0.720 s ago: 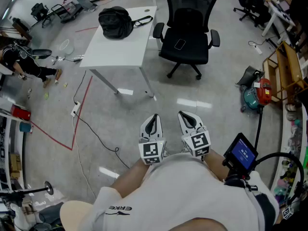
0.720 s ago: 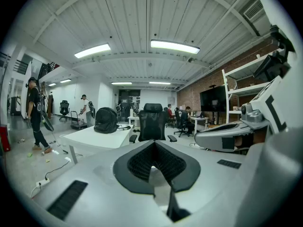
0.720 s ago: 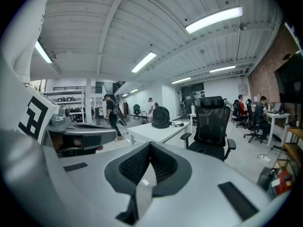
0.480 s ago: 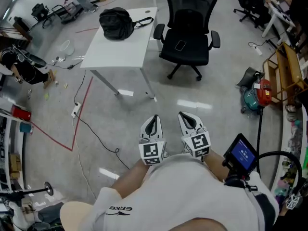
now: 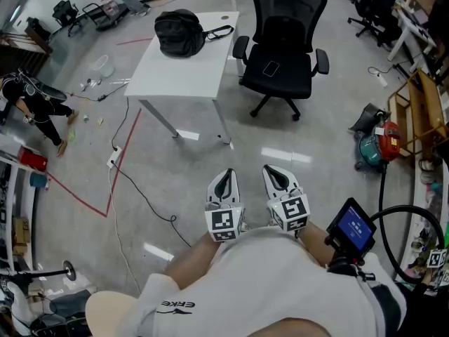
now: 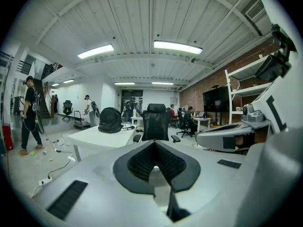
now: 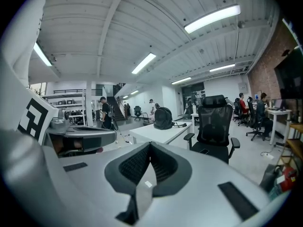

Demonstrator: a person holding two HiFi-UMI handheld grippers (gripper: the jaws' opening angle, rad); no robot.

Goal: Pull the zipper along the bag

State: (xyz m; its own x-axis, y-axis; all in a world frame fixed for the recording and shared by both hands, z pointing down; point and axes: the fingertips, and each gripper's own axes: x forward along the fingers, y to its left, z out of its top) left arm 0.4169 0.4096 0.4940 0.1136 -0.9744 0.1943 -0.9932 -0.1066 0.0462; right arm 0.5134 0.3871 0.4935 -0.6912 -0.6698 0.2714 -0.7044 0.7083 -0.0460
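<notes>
A black bag (image 5: 179, 32) with a strap lies on the far end of a white table (image 5: 186, 72), well ahead of me across the floor. Both grippers are held close to my chest, side by side, pointing forward. The left gripper (image 5: 224, 179) is shut with nothing in it, and so is the right gripper (image 5: 275, 174). In the left gripper view the bag (image 6: 110, 120) stands far beyond the shut jaws of the left gripper (image 6: 152, 143). The right gripper view shows the bag (image 7: 163, 118) just as distant past the right gripper (image 7: 149, 144).
A black office chair (image 5: 280, 55) with a phone (image 5: 270, 67) on its seat stands right of the table. Cables (image 5: 133, 188) and red floor tape (image 5: 112, 181) run at the left. A person (image 5: 35, 107) stands far left. A wooden shelf (image 5: 414, 118) and tools are at the right.
The head view has shifted slightly, so the table and chair sit a little further right. The person at far left has stepped. Both grippers keep their place, still shut.
</notes>
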